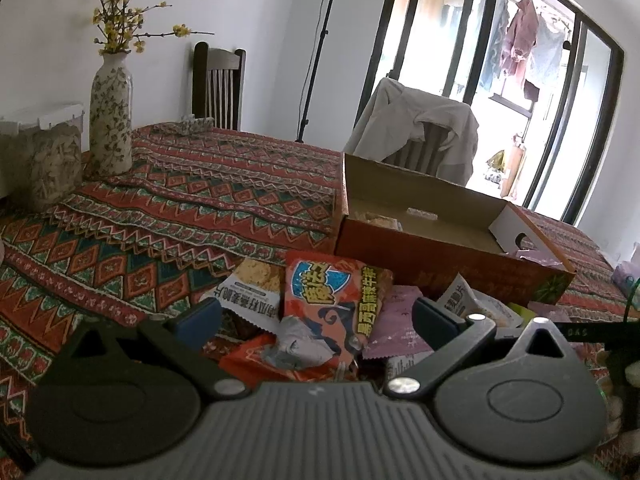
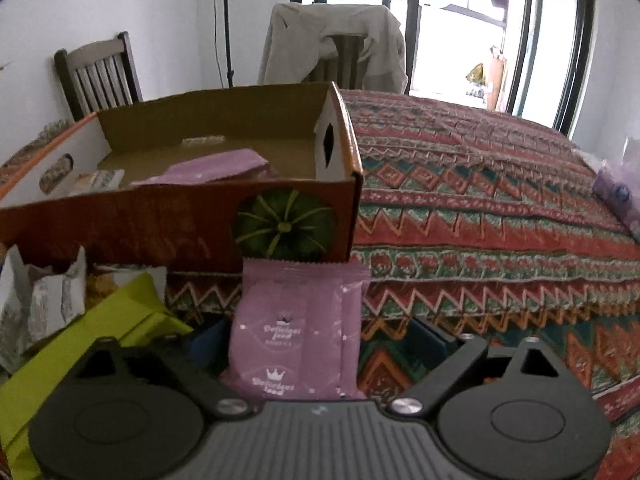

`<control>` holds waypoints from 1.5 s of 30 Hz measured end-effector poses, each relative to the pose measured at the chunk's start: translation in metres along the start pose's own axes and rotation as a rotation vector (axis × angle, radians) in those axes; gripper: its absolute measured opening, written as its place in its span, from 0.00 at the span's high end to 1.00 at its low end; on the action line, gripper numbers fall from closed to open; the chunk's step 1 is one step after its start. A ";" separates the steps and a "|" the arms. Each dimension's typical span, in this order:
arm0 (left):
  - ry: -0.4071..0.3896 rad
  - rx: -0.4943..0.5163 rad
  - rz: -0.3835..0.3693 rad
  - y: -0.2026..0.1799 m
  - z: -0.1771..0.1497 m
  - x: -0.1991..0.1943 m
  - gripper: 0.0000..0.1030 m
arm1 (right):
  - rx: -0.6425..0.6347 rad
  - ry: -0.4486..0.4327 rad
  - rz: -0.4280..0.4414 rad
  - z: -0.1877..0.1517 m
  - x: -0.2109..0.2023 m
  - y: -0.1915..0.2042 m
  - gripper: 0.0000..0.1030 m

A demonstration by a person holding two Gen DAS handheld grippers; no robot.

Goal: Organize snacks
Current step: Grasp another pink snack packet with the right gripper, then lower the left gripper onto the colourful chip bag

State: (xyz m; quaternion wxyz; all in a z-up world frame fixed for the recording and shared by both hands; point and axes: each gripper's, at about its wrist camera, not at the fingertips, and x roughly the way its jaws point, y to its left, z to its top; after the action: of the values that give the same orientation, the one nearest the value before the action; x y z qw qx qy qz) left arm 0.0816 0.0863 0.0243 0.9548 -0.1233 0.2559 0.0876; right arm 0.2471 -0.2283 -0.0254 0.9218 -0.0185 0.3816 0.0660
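An open orange cardboard box (image 1: 440,256) (image 2: 160,224) stands on the patterned tablecloth, with a purple packet (image 2: 212,170) and small snacks inside. In front of it lies a pile of snack packets. My left gripper (image 1: 316,320) is open over a red-orange packet (image 1: 328,304) that sits between its fingers, apart from both pads. A white oat-snack packet (image 1: 252,284) and a purple packet (image 1: 394,328) flank it. My right gripper (image 2: 320,344) is open around a purple "Delicious food" packet (image 2: 296,332); its left side touches or hides the left pad, its right side is apart from the right pad.
A floral vase (image 1: 111,116) with yellow flowers and a jar (image 1: 48,160) stand at the table's far left. A yellow-green packet (image 2: 100,344) and white wrappers (image 2: 44,300) lie left of my right gripper. Chairs stand behind the table; one carries a beige jacket (image 1: 420,120).
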 end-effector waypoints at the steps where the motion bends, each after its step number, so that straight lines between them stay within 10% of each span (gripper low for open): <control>1: 0.002 -0.001 0.001 0.000 0.000 0.000 0.00 | 0.002 -0.005 -0.001 0.000 -0.001 0.000 0.15; 4: 0.008 -0.007 0.000 0.001 -0.001 0.002 0.00 | 0.006 -0.031 0.003 -0.002 -0.006 -0.001 0.40; 45: 0.129 0.053 0.040 -0.010 0.000 0.046 0.01 | 0.067 -0.233 0.052 -0.048 -0.092 -0.030 0.41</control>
State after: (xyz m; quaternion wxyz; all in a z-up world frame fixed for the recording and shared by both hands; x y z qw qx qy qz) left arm 0.1236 0.0813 0.0026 0.9372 -0.0983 0.3218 0.0918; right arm 0.1535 -0.2725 0.0054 0.9579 0.0300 0.2742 0.0790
